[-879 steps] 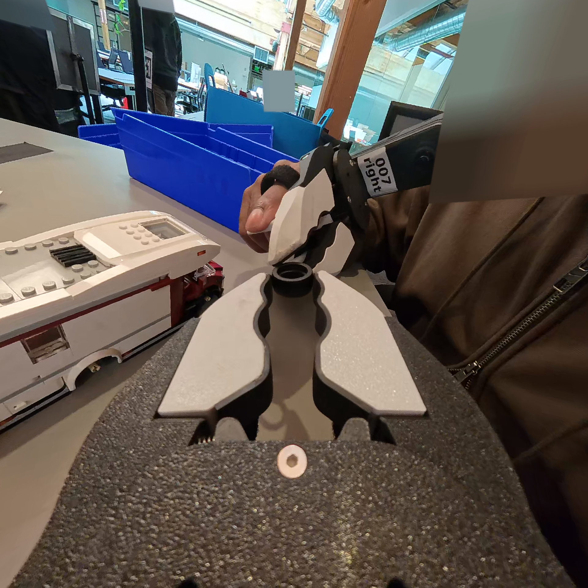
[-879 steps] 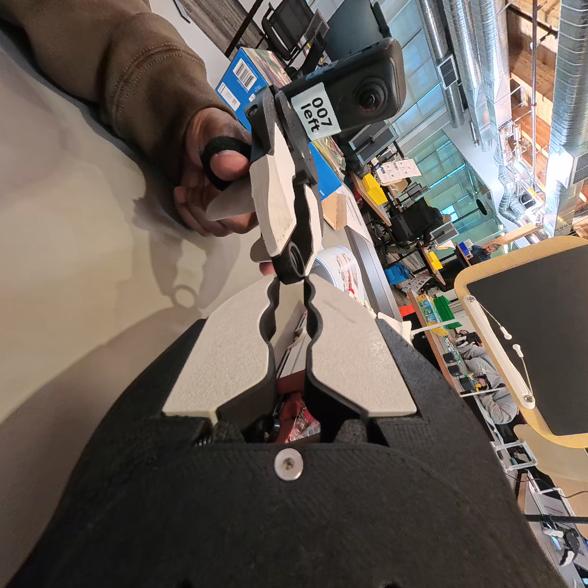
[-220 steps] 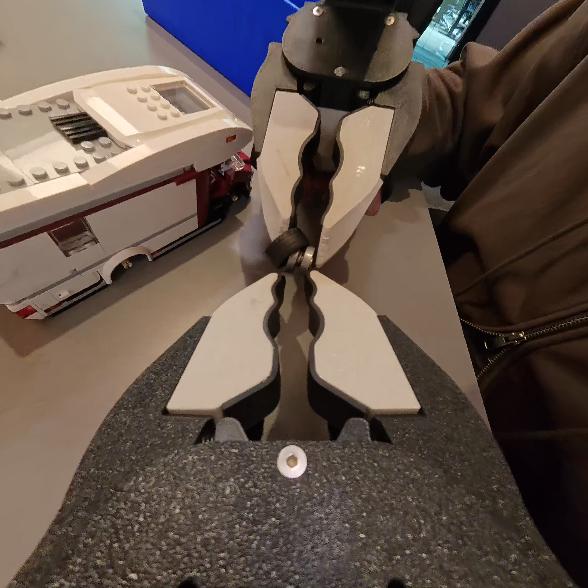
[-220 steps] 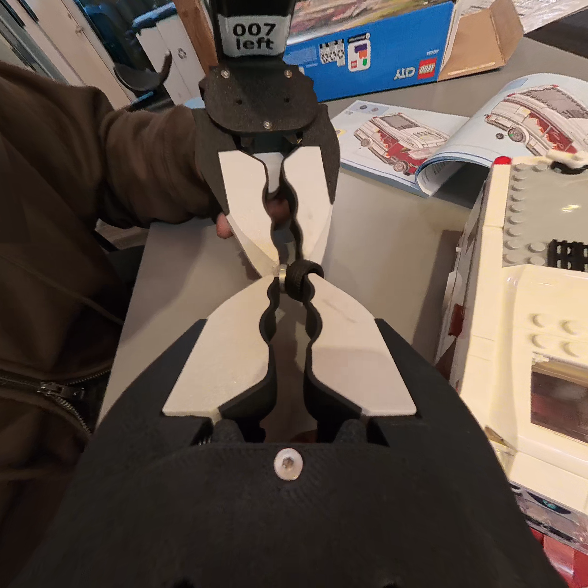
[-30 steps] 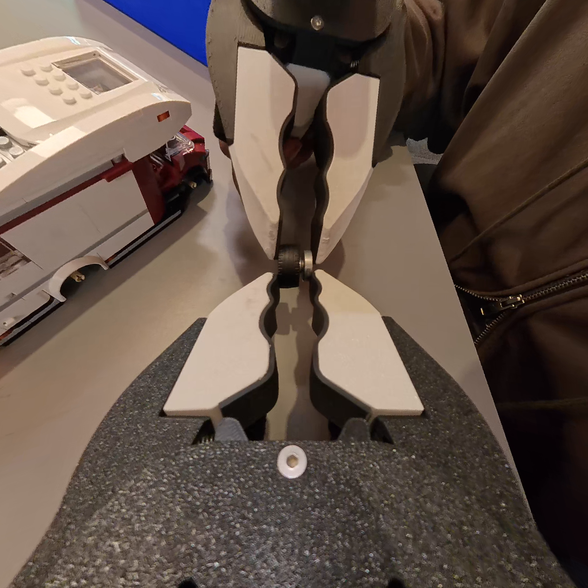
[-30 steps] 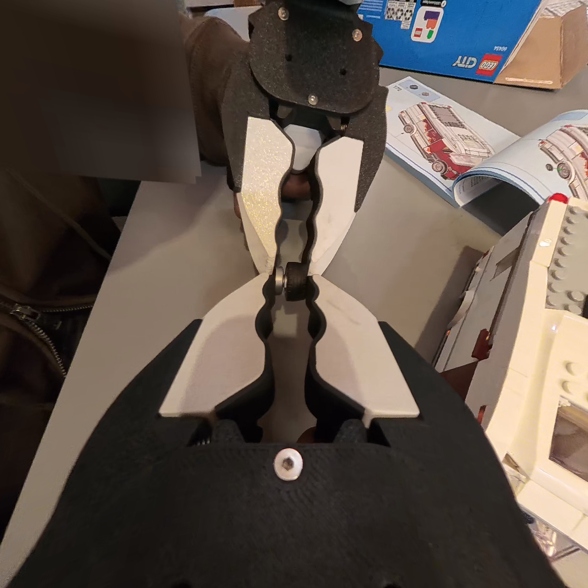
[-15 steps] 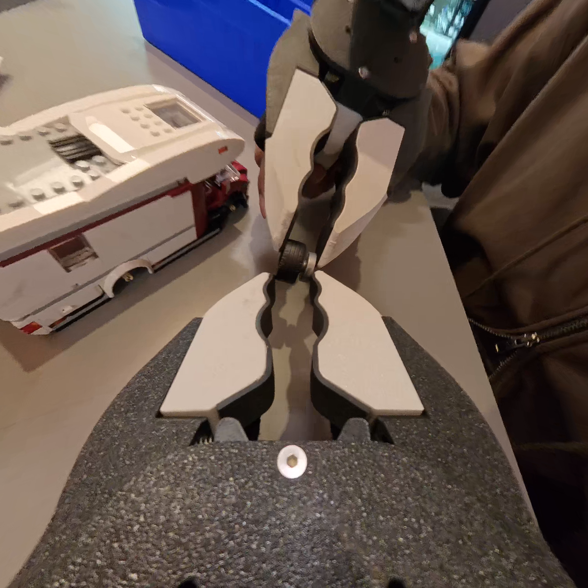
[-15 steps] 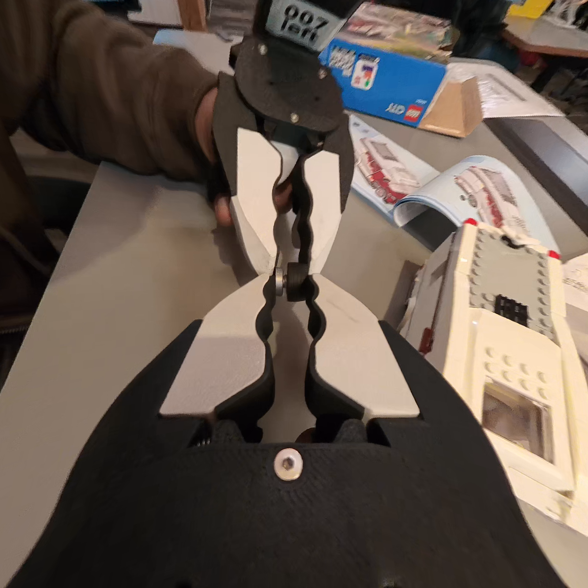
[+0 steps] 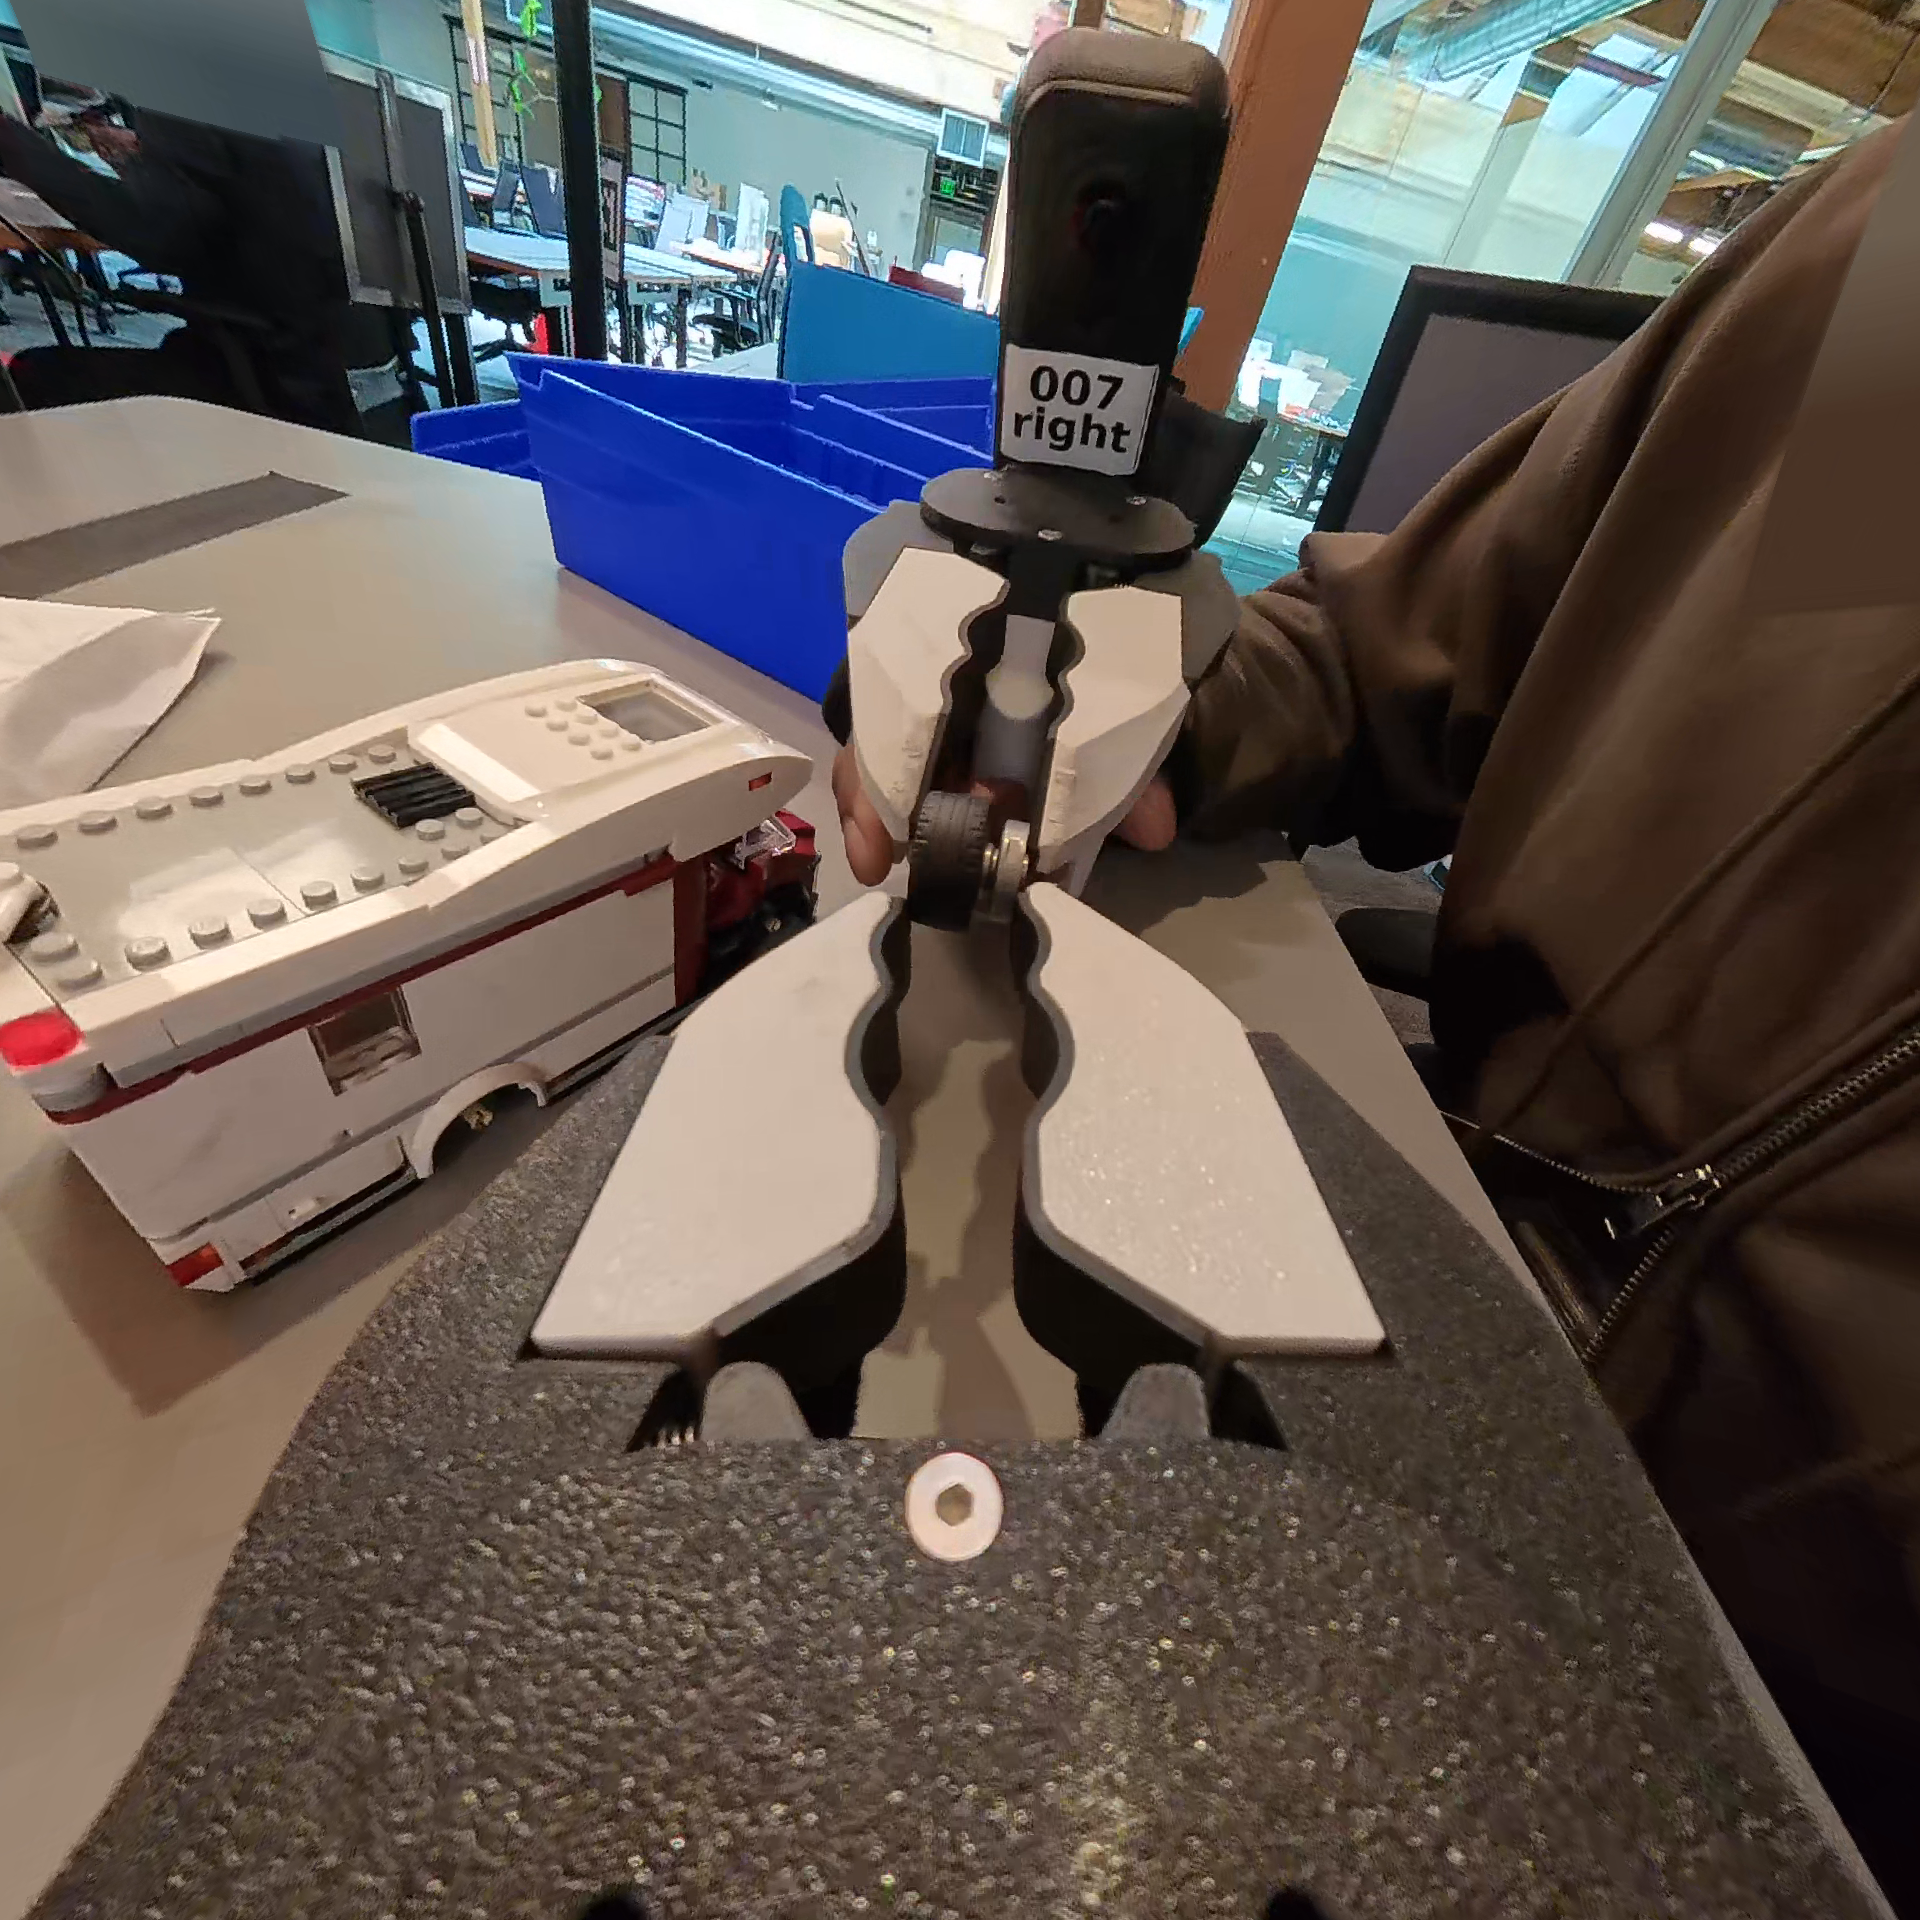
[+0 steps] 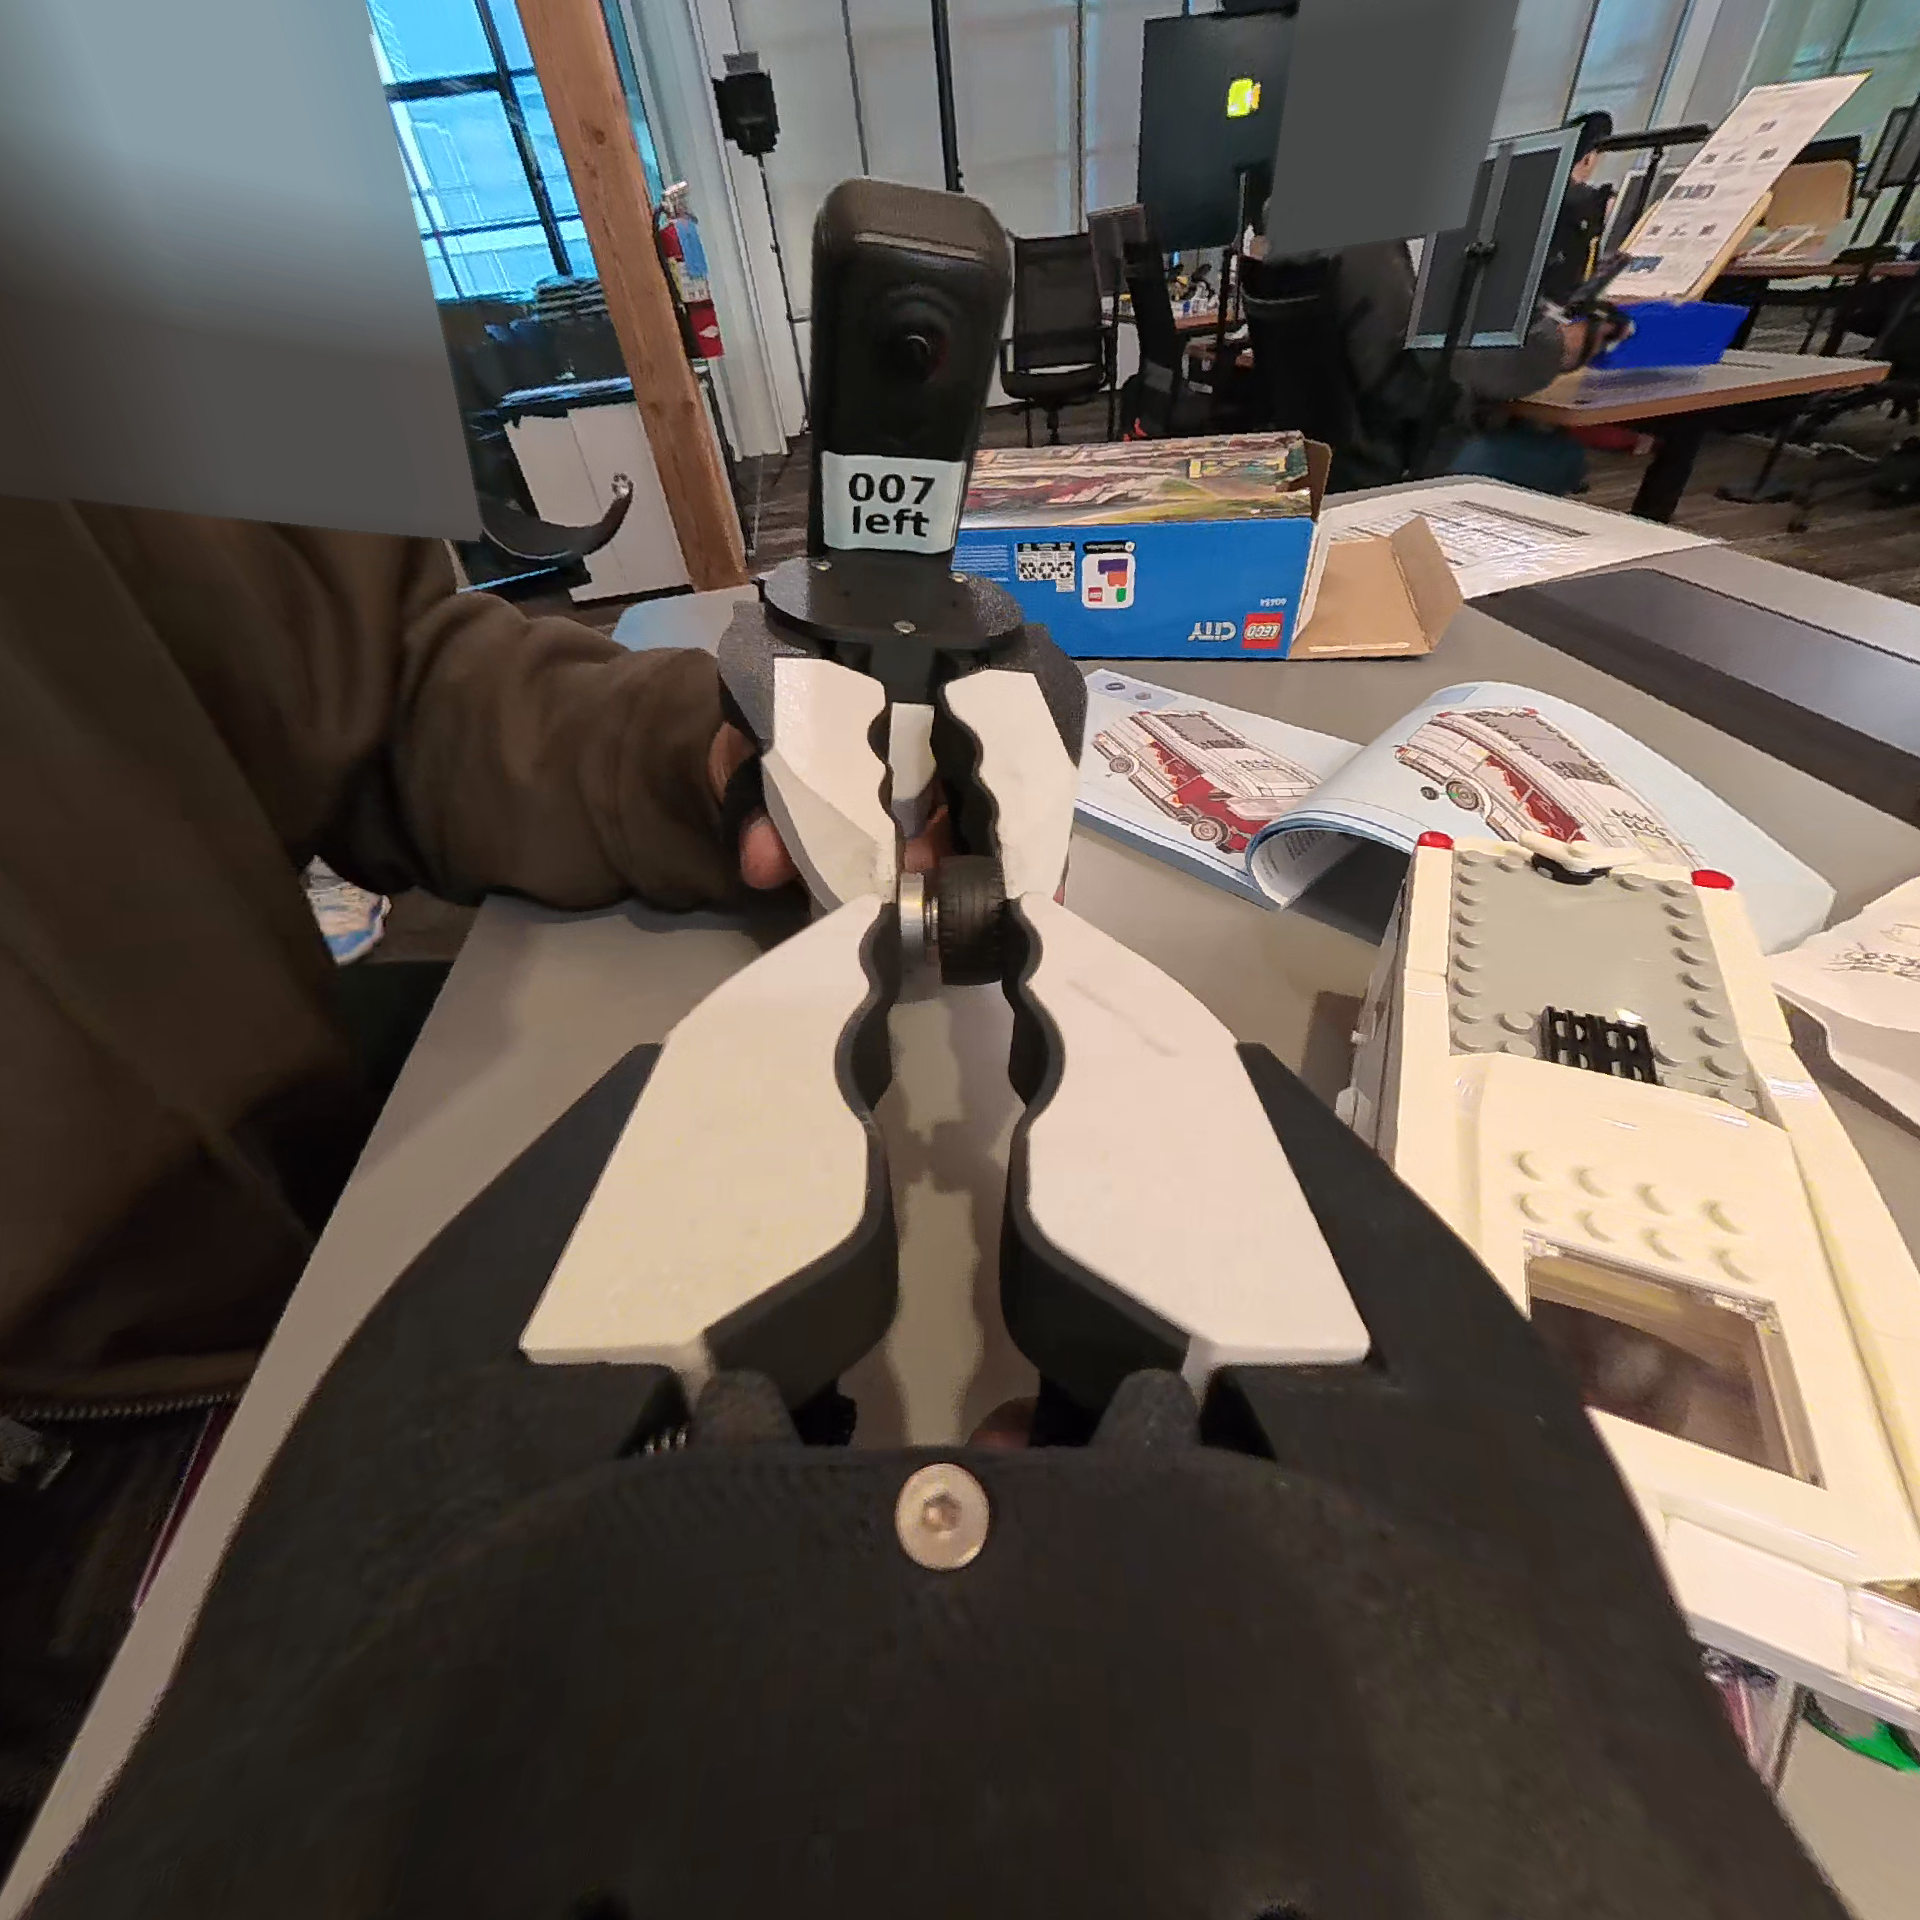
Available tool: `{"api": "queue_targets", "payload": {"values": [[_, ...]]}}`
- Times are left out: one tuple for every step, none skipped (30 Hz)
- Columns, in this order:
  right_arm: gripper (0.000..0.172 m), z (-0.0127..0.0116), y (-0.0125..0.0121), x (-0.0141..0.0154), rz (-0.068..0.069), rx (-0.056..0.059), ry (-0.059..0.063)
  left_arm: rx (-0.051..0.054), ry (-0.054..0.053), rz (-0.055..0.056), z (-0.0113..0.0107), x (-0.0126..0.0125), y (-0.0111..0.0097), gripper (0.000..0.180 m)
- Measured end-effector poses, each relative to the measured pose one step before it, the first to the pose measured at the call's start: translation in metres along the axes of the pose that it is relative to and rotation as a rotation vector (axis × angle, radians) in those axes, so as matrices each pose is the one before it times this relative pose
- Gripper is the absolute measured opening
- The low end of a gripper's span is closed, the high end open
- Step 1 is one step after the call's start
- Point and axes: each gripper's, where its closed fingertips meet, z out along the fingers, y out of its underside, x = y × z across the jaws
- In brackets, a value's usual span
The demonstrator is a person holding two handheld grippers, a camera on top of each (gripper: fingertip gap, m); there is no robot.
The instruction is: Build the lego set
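Observation:
A small black tyre (image 9: pixel 948 857) with a grey hub (image 9: pixel 1010 857) beside it hangs above the grey table (image 9: pixel 312 582). My left gripper (image 9: pixel 961 909) and my right gripper (image 9: pixel 977 831) meet tip to tip. Each is shut on this wheel from its own side. In the right wrist view the tyre (image 10: pixel 968 920) sits against my right gripper's (image 10: pixel 951 925) right finger and the hub (image 10: pixel 912 914) against its left. The left gripper (image 10: pixel 951 878) pinches the same pair from the far side. A hand holds each gripper.
A white and red brick-built camper van (image 9: pixel 343 935) stands on the table left of the grippers; it also shows in the right wrist view (image 10: pixel 1610 1143). Blue bins (image 9: pixel 707 520) stand behind it. A blue box (image 10: pixel 1143 582) and an open booklet (image 10: pixel 1455 790) lie farther off. The grippers are tip to tip, or close to it.
Both grippers have tilted up from looking down at the table to a level view. They stay tip to tip, and the wheel stays pinched between them.

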Motion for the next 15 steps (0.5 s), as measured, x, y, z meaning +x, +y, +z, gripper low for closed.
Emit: {"api": "queue_targets", "payload": {"values": [[0.018, 0.00033, -0.00036, -0.00077, -0.0028, -0.0009, -0.0012, 0.0019, 0.0037, 0.0082, -0.00035, 0.00098, -0.00026, 0.019], [0.018, 0.00020, -0.00037, -0.00155, -0.0076, -0.0035, -0.0038, 0.0007, 0.0062, 0.0116, -0.00026, 0.00149, -0.00024, 0.019], [0.018, 0.00013, -0.00019, -0.00175, -0.0092, -0.0066, -0.0052, -0.0033, 0.0016, 0.0193, -0.00002, 0.00115, 0.00024, 0.019], [0.018, 0.00012, 0.00043, -0.00144, -0.0104, -0.0103, -0.0039, -0.0082, -0.0010, 0.0252, -0.00017, 0.00109, 0.00072, 0.019], [0.018, 0.00022, 0.00105, -0.00189, -0.0110, -0.0142, -0.0078, -0.0123, 0.0015, 0.0258, 0.00005, 0.00150, 0.00124, 0.019], [0.019, 0.00018, 0.00107, -0.00155, -0.0098, -0.0139, -0.0071, -0.0105, 0.0028, 0.0164, 0.00010, 0.00132, 0.00111, 0.019], [0.021, 0.00038, 0.00094, -0.00072, -0.0071, -0.0109, -0.0017, -0.0029, 0.0037, 0.0081, 0.00026, 0.00139, -0.00003, 0.018], [0.023, 0.00083, 0.00179, -0.00125, -0.0042, -0.0141, -0.0074, -0.0049, -0.0009, 0.0062, 0.00034, 0.00081, 0.00027, 0.018], [0.023, 0.00029, 0.00067, -0.00056, -0.0017, -0.0045, -0.0027, -0.0083, -0.0055, 0.0089, 0.00017, -0.00008, 0.00088, 0.018], [0.020, 0.00011, -0.00002, -0.00038, -0.0063, 0.0030, -0.0001, -0.0048, -0.0062, 0.0022, 0.00003, -0.00034, 0.00032, 0.018], [0.019, 0.00004, -0.00050, -0.00066, -0.0109, 0.0064, -0.0013, -0.0003, 0.0021, -0.0006, -0.00005, 0.00063, -0.00034, 0.018], [0.018, -0.00006, -0.00065, -0.00033, -0.0119, 0.0077, -0.0001, 0.0021, 0.0011, -0.0018, -0.00027, 0.00028, -0.00061, 0.018], [0.018, 0.00011, -0.00036, -0.00033, -0.0091, 0.0047, -0.0024, -0.0006, 0.0019, 0.0013, -0.00012, 0.00038, -0.00009, 0.018], [0.018, -0.00013, -0.00011, -0.00019, -0.0071, 0.0020, -0.0020, -0.0007, -0.0010, 0.0023, 0.00003, 0.00006, -0.00009, 0.018], [0.018, -0.00028, -0.00020, 0.00000, -0.0101, 0.0039, 0.0014, 0.0016, -0.0019, 0.0014, 0.00009, 0.00012, -0.00068, 0.018]]}}
